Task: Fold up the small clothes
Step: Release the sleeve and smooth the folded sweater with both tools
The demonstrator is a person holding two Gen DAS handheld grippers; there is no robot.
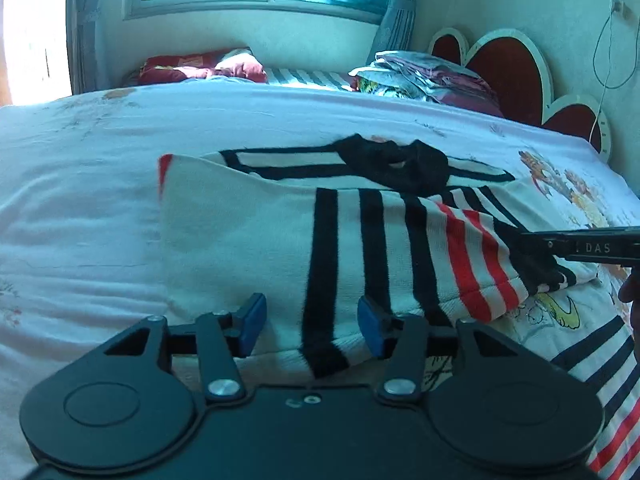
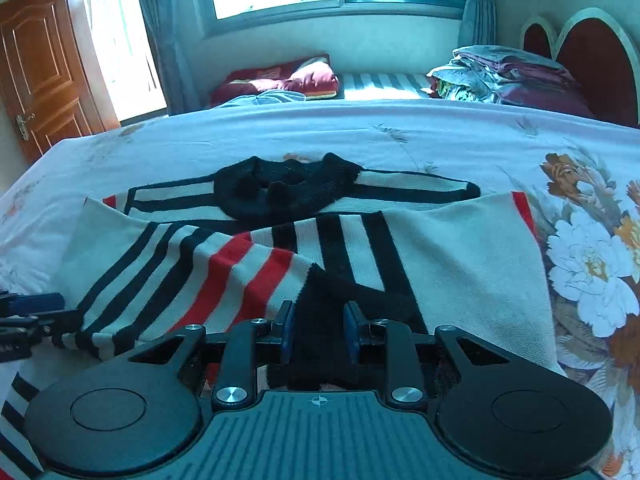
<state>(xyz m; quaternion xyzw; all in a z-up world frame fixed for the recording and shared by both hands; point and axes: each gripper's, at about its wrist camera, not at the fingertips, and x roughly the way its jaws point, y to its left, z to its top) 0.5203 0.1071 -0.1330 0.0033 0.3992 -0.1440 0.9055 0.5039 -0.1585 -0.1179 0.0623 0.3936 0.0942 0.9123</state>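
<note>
A white knit sweater point(image 1: 240, 240) with black and red stripes lies flat on the flowered bedsheet point(image 1: 80, 200), its black collar point(image 1: 396, 164) at the far side. One striped sleeve point(image 2: 224, 276) is drawn across the body. My right gripper point(image 2: 320, 332) is shut on that sleeve's black cuff point(image 2: 320, 292); in the left wrist view it reaches in from the right edge point(image 1: 524, 244). My left gripper point(image 1: 312, 326) stands open over the sweater's near edge, the cloth lying between its blue pads untouched. It shows at the left edge of the right wrist view point(image 2: 52, 308).
A second striped garment point(image 1: 600, 364) lies at the near right of the bed. Folded bedding point(image 1: 424, 76) is stacked by the heart-shaped headboard point(image 1: 512, 68), and a red pillow point(image 1: 200, 66) sits under the window. A wooden door point(image 2: 36, 72) is far left.
</note>
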